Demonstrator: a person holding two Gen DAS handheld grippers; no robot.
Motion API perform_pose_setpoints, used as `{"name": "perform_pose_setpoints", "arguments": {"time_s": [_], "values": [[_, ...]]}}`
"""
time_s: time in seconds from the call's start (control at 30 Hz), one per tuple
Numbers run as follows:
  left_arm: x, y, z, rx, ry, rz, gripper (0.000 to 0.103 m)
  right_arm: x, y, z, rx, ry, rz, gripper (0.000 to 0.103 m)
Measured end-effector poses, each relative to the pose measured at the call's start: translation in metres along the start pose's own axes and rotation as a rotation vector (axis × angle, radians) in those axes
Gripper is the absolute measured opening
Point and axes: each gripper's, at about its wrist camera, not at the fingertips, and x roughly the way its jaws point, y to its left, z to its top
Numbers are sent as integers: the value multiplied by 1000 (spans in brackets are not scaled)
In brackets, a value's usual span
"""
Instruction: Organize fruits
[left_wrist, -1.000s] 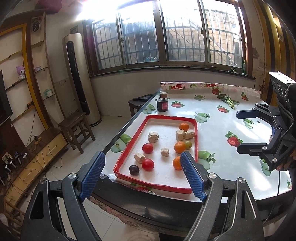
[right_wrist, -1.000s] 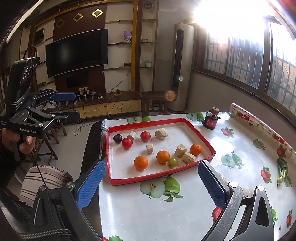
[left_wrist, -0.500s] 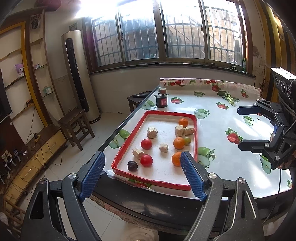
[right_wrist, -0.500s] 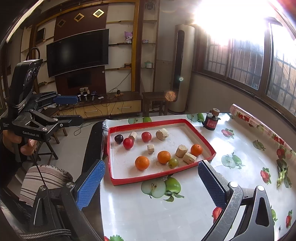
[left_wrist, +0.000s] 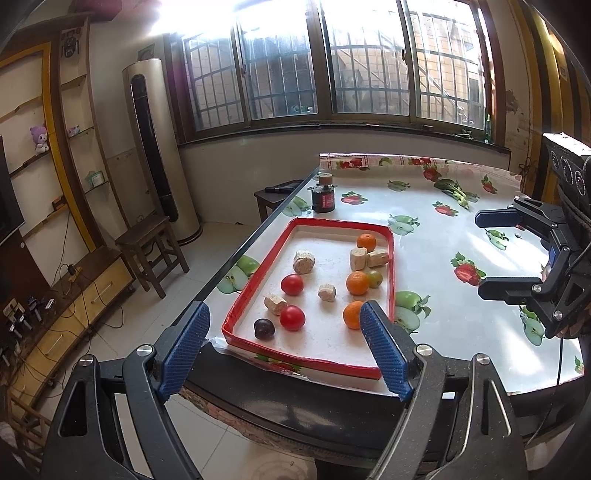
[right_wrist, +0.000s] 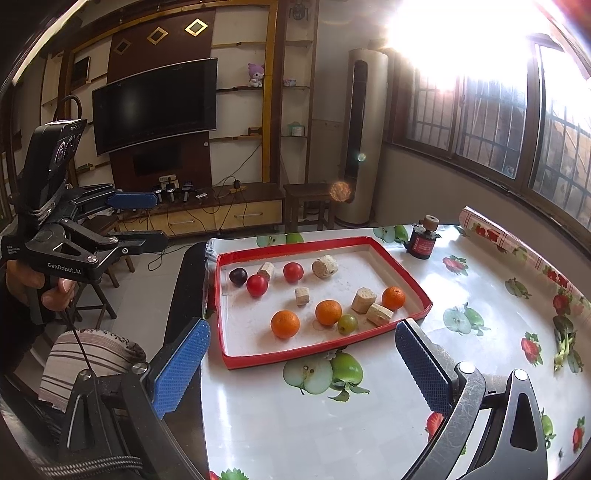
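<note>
A red-rimmed tray (left_wrist: 255, 282) (right_wrist: 325, 354) lies at the table's corner. In it are three oranges (left_wrist: 357, 283) (right_wrist: 284, 324), two red tomatoes (left_wrist: 292, 317) (right_wrist: 257, 285), a dark plum (left_wrist: 264, 328) (right_wrist: 238, 276), a green grape (left_wrist: 374, 277) (right_wrist: 347, 323) and several beige cork-like chunks (left_wrist: 304, 261) (right_wrist: 325, 266). My left gripper (left_wrist: 284, 343) hangs open just off the tray's near end, holding nothing. My right gripper (right_wrist: 306, 365) is open over the tablecloth beside the tray's long side, also holding nothing.
A small dark jar with a cork lid (left_wrist: 323, 195) (right_wrist: 422, 242) stands beyond the tray. The fruit-print tablecloth (left_wrist: 461, 236) stretches to the right. A wooden stool (left_wrist: 147, 243) and a TV cabinet (right_wrist: 207, 214) stand on the floor off the table edge.
Both grippers have drifted slightly; the tray sits a little lower and nearer in the left wrist view. Neither gripper has taken hold of anything.
</note>
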Motion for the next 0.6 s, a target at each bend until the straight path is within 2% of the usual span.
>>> {"name": "perform_pose_setpoints", "arguments": {"time_s": [0.3, 0.6], "values": [[-1, -2, -1, -11, -6, -20, 84, -2, 2, 0, 7, -13, 9, 101], [3, 2, -2, -34, 10, -7, 84, -2, 4, 0, 12, -15, 13, 101]]}}
